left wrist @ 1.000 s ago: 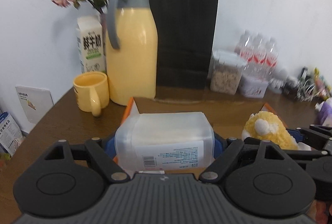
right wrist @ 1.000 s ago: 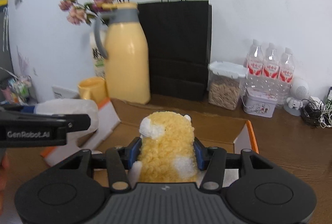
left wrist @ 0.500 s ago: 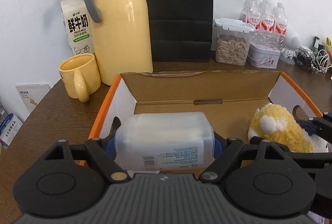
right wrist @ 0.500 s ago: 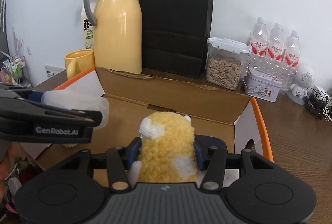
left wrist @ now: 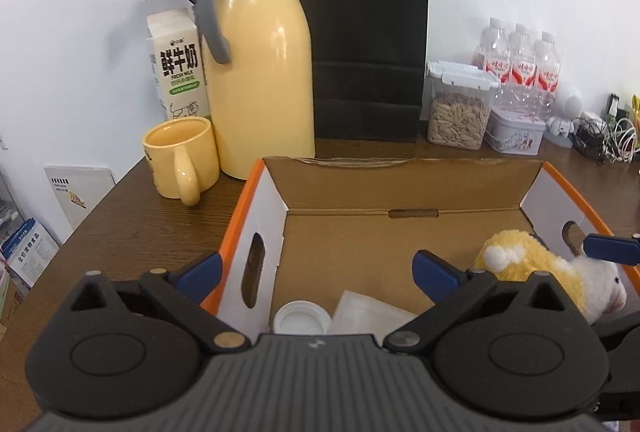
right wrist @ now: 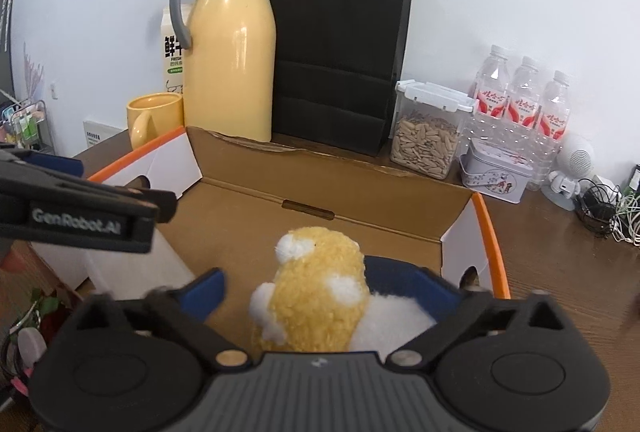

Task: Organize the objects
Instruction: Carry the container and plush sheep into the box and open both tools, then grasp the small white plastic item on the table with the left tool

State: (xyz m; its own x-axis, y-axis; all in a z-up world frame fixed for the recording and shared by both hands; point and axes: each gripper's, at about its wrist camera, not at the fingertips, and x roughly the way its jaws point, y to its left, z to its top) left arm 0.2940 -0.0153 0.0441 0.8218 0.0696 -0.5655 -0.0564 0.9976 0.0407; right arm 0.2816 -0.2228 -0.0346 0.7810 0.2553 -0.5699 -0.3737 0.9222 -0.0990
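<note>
plush toy between spread right claw

The white container lay mostly hidden behind the left gripper's body, only its cap and a corner showing. The plush toy's lower half was covered, perhaps lying flat.

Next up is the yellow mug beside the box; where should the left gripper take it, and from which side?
Grip the yellow mug across its round body from above; its handle faces the camera and the thermos crowds its right side.
</note>
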